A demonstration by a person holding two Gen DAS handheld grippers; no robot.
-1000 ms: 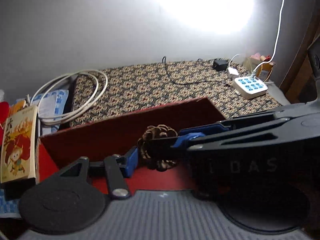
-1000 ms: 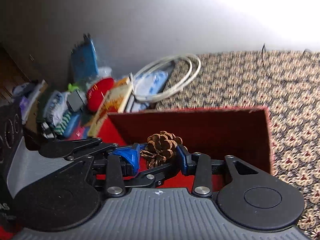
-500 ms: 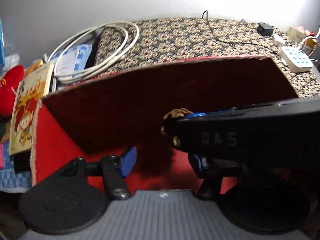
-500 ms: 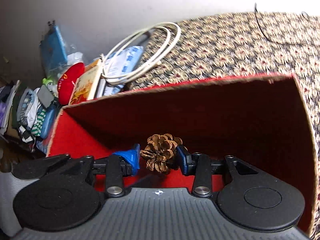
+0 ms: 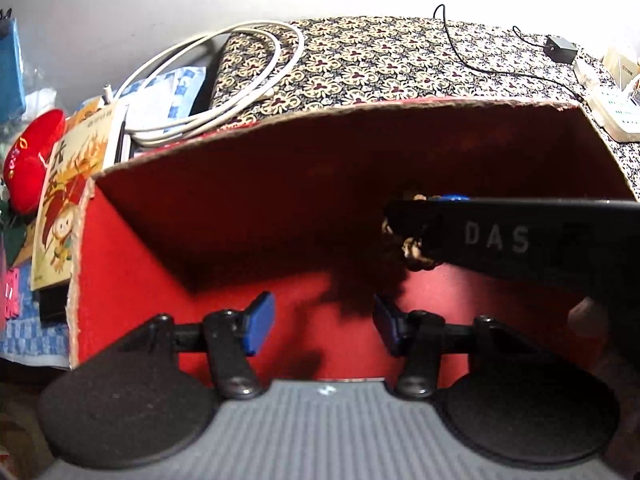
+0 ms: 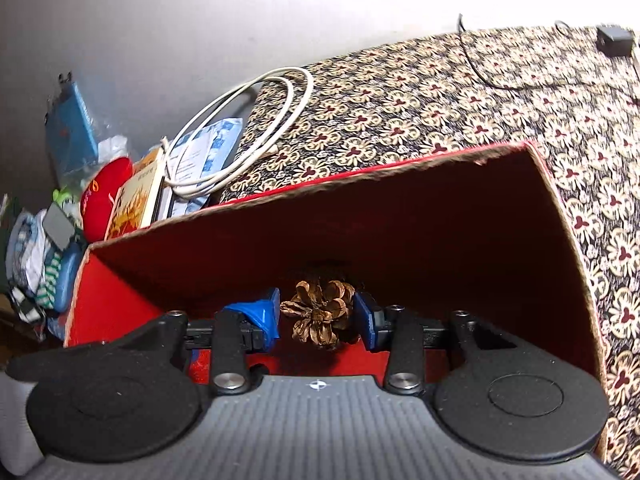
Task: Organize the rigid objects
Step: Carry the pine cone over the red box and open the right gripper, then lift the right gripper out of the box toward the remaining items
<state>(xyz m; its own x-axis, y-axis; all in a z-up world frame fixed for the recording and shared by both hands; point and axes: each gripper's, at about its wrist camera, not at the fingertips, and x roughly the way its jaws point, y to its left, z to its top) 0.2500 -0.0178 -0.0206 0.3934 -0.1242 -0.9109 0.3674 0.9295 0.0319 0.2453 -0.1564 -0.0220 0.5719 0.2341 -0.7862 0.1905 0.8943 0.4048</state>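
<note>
A red cardboard box (image 5: 132,264) (image 6: 460,216) stands open on the patterned cloth. My right gripper (image 6: 318,314) is shut on a brown pine cone (image 6: 320,314) and holds it low inside the box. In the left wrist view the right gripper's black body crosses from the right, and part of the pine cone (image 5: 414,254) shows beneath it. My left gripper (image 5: 322,324) is open and empty, with blue fingertips (image 5: 260,322) over the box's near edge.
A coiled white cable (image 5: 224,80) (image 6: 248,120) lies behind the box. A picture book (image 5: 64,184), a red plush toy (image 5: 32,160) and other clutter sit to its left. A white power strip (image 5: 612,112) and a black adapter (image 5: 562,48) lie at the back right.
Both grippers have moved forward and down into the red box. The right gripper has carried the pine cone lower inside it. The left gripper stays open.
</note>
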